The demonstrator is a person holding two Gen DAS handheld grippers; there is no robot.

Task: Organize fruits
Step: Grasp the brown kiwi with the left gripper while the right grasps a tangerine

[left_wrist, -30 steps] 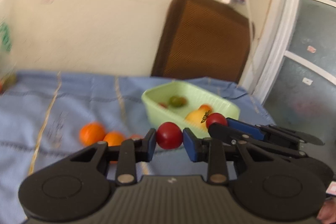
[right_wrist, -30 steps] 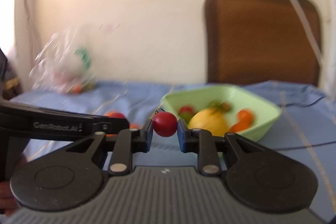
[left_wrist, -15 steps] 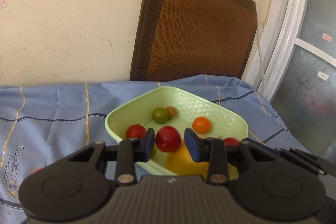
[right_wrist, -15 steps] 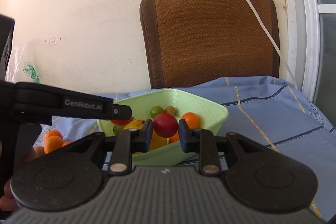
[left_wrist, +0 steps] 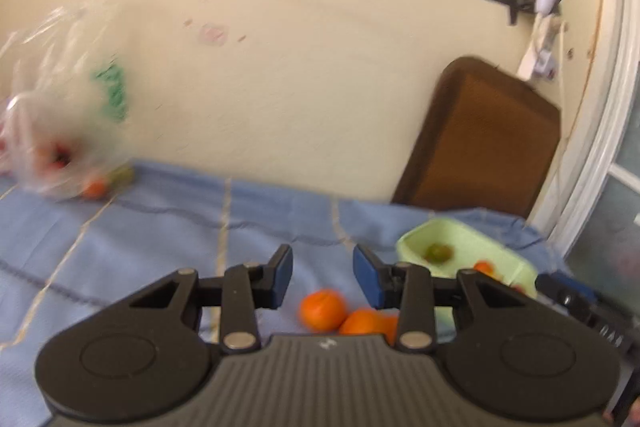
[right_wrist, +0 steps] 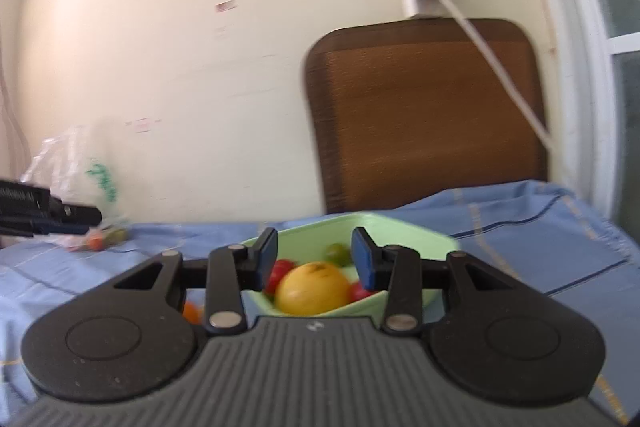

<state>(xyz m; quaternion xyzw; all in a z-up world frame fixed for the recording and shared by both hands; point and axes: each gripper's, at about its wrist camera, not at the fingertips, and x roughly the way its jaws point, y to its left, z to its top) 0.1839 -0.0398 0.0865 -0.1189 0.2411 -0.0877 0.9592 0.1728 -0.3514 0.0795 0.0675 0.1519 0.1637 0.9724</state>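
I find both hand-held grippers, left (left_wrist: 322, 279) and right (right_wrist: 314, 257), parted and empty, the right's jaws having just been opening above the green basket (right_wrist: 404, 227) of fruit, while oranges (left_wrist: 322, 309) beneath the left remain unsorted.

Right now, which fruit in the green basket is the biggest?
The yellow-orange round fruit at the green basket's front; the red tomatoes and green one are far smaller.

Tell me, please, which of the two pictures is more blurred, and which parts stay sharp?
Left wrist view: heavier motion blur; the plastic bag, oranges and green basket smear, while the left gripper stays sharp. Right wrist view: milder blur on the basket fruit, the right gripper crisp; fisheye bends the wall edges.
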